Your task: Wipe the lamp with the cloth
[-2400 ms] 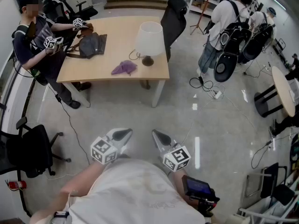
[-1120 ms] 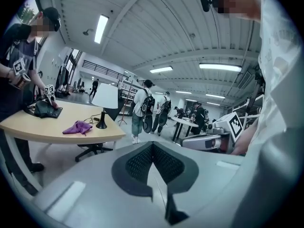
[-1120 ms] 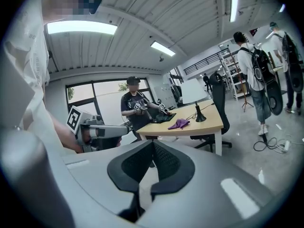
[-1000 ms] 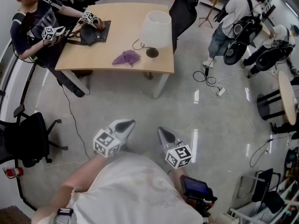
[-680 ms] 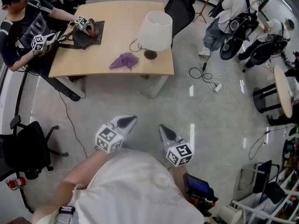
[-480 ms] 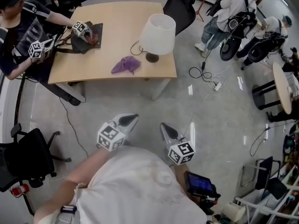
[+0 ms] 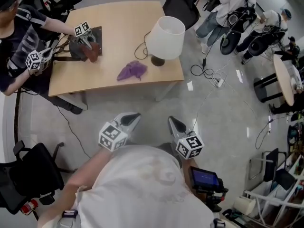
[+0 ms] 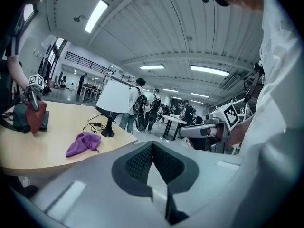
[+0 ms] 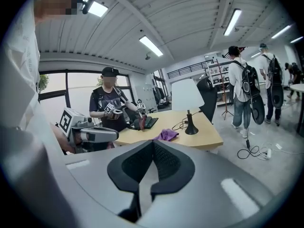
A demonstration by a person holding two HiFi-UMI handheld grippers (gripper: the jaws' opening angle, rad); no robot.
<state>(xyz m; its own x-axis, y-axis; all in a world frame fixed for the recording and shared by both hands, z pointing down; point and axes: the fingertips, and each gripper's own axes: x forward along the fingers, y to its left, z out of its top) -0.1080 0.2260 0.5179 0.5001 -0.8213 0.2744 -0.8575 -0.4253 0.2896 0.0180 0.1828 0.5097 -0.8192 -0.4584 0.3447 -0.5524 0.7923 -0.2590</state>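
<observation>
A white-shaded lamp [image 7: 165, 38] on a dark foot stands near the right end of a wooden table [image 7: 104, 80], its black cord trailing left. A crumpled purple cloth [image 7: 132, 71] lies just left of the lamp's foot, also seen as the cloth [image 8: 83, 143] and the cloth [image 9: 167, 135]. My left gripper [image 7: 131, 118] and right gripper [image 7: 173, 122] hang shut and empty over the floor, well short of the table's near edge. The lamp [image 8: 113, 99] and the lamp [image 9: 187, 95] show ahead in both gripper views.
A seated person [image 7: 19, 37] at the table's left end works two marker-cube grippers on a dark bag [image 7: 85, 44]. A black office chair [image 7: 181, 6] stands behind the lamp. People with backpacks [image 7: 237, 13] stand at right; cables and a power strip [image 7: 216, 82] lie on the floor.
The table, lamp and cloth have come closer and shifted in the head view as I walk toward them. Both grippers stay shut, held in front of my body.
</observation>
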